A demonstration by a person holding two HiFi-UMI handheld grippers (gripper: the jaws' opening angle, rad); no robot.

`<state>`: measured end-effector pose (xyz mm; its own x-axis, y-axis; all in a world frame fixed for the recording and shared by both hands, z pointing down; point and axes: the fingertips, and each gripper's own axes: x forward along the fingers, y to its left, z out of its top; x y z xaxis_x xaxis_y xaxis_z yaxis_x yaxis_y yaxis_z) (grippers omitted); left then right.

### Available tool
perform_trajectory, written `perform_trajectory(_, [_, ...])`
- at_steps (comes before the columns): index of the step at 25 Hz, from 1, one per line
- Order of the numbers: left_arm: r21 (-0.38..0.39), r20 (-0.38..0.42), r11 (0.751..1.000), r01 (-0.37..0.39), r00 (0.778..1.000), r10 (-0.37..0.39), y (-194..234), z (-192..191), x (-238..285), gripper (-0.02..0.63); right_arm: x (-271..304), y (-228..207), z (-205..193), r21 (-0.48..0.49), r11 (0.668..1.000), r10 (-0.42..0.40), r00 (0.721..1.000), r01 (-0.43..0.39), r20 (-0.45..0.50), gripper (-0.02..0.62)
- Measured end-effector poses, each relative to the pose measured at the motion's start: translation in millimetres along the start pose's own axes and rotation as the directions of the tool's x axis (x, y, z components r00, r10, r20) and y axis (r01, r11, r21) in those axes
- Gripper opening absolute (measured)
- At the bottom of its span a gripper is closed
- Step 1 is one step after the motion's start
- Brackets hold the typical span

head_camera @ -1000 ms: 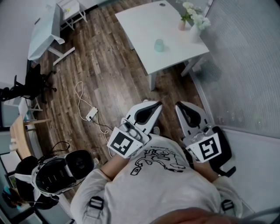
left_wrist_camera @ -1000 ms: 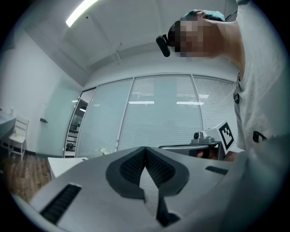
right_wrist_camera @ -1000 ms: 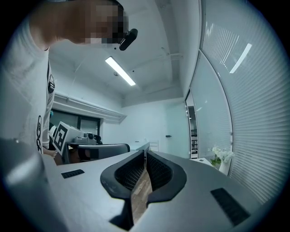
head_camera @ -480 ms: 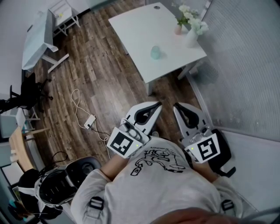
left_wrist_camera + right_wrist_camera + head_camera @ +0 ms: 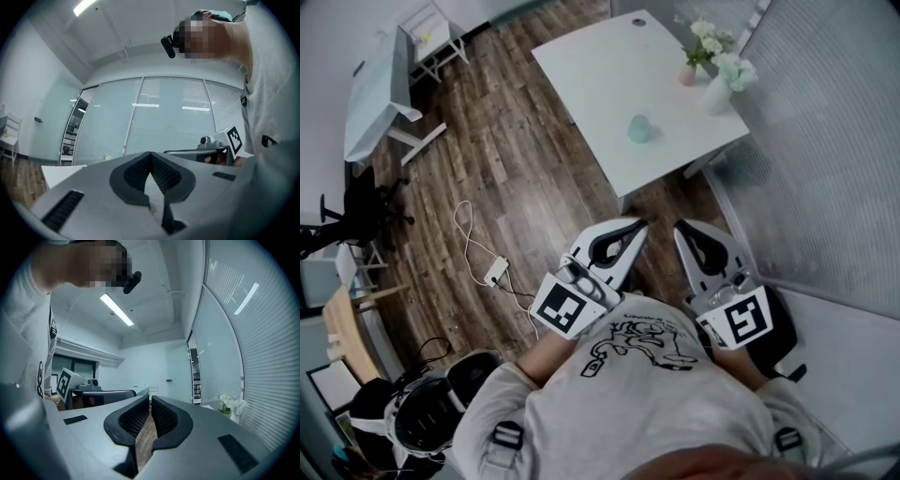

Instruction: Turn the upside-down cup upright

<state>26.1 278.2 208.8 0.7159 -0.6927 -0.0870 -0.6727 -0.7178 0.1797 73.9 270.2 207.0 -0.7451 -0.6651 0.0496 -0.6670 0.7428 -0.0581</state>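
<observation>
The cup [image 5: 640, 128] is seen only in the head view, as a small pale green shape standing on the white bench [image 5: 600, 66], near the edge closest to the person. Whether its mouth faces up or down cannot be made out at that size. It is well apart from both tongs. It is shown in neither gripper view: each is filled below by the grey body of its own tongs, with glass walls and blinds behind.

The left tongs [image 5: 636, 225] are closed, tips together, with nothing held between them. The right tongs [image 5: 681, 226] are likewise brought together and empty, with only a sliver of wooden floor [image 5: 516, 169] seen through them. Both are held level and side by side in front of the person's chest. The hands are mostly hidden behind the marker cubes. A black-and-white device [image 5: 431, 417] at lower left is cut off by the frame edge and cannot be identified.

Compared with a second ago, the bench and cup are found lower in the head view, nearer the tongs, and the device has slid further towards the corner.
</observation>
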Motion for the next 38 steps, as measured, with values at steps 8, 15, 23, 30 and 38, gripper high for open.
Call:
perform_trajectory(8, [0.003,0.005,1.000,0.012,1.000,-0.012,53,12,18,0.003,52,-20,6,-0.006,1.000,-0.010,1.000,0.010,-0.005,0.041])
perform_trajectory(15, [0.001,-0.002,0.999,0.033,0.999,-0.033,97,18,26,0.002,98,-31,11,-0.006,1.000,-0.024,1.000,0.024,-0.001,0.041])
perform_trajectory(23, [-0.006,-0.008,0.998,0.058,0.998,-0.058,139,23,31,0.002,140,-38,9,-0.003,0.999,-0.047,0.999,0.047,-0.012,0.041])
perform_trajectory(30, [-0.019,-0.023,0.997,0.069,0.997,-0.069,154,19,31,0.003,152,-40,1,0.015,0.998,-0.064,0.997,0.065,-0.041,0.041])
perform_trajectory(38, [-0.014,-0.043,0.998,0.060,0.997,-0.060,162,17,42,0.003,161,-56,-4,0.022,0.998,-0.065,0.997,0.066,-0.040,0.041])
